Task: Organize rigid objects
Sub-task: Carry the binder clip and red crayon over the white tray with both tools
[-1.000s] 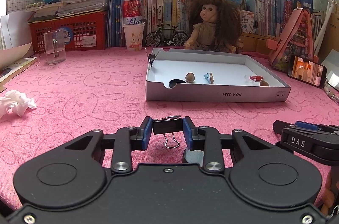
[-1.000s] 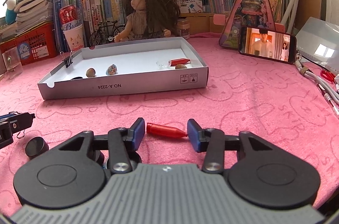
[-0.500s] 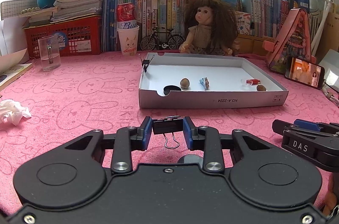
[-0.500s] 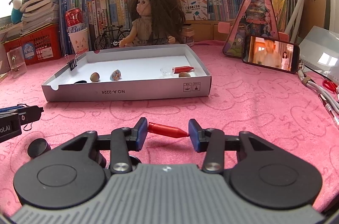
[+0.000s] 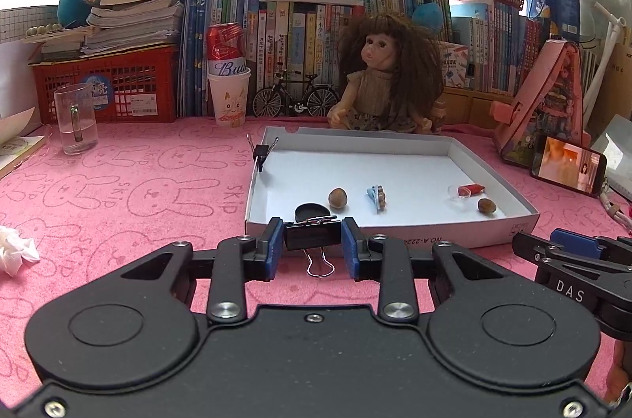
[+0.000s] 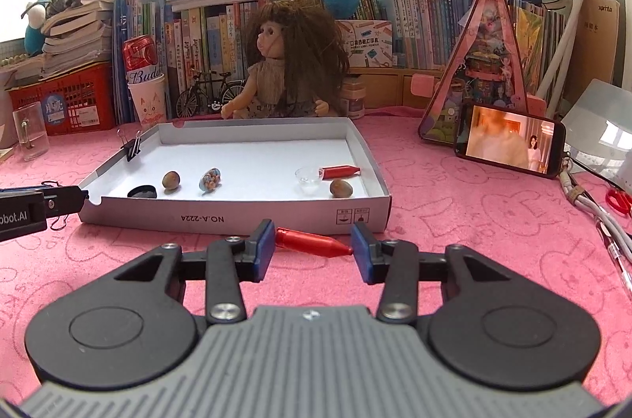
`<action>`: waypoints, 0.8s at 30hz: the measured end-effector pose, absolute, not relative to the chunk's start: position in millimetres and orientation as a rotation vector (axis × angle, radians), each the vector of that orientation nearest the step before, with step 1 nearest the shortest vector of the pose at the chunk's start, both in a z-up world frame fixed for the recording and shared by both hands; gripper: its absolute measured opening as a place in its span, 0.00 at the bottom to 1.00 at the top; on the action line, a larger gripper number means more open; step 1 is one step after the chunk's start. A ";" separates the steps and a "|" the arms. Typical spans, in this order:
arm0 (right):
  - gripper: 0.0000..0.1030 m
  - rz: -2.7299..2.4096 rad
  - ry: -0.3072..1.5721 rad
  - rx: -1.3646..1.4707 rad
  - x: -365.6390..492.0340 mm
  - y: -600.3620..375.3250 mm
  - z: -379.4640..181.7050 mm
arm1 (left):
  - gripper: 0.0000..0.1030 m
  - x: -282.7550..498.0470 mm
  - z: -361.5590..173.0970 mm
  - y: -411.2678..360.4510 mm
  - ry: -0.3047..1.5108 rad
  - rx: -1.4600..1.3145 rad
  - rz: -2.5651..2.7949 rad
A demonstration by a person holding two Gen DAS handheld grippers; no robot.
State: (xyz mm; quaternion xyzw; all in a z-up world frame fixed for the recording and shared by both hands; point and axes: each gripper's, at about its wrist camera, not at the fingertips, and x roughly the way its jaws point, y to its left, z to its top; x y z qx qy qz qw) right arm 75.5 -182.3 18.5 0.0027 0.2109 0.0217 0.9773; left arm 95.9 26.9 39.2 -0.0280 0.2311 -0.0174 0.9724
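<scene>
Two grippers loaded: left gripper (image 5: 313,243) clamps binder clip (image 5: 313,240), right gripper (image 6: 313,246) red crayon (image 6: 312,244).

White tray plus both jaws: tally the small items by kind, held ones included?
Black metal binder clips: 2, one in left gripper, one on the white cardboard tray wall
Red crayon-shaped pieces: 2
Brown nuts: 2
Black round cap: 1
Clear plastic cap: 1
Blue beaded clip: 1
Total: 9
</scene>
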 end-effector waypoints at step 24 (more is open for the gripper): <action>0.46 0.185 0.571 0.097 230.5 -226.8 41.6 | 0.29 241.3 40.7 31.7 0.626 -0.115 -0.074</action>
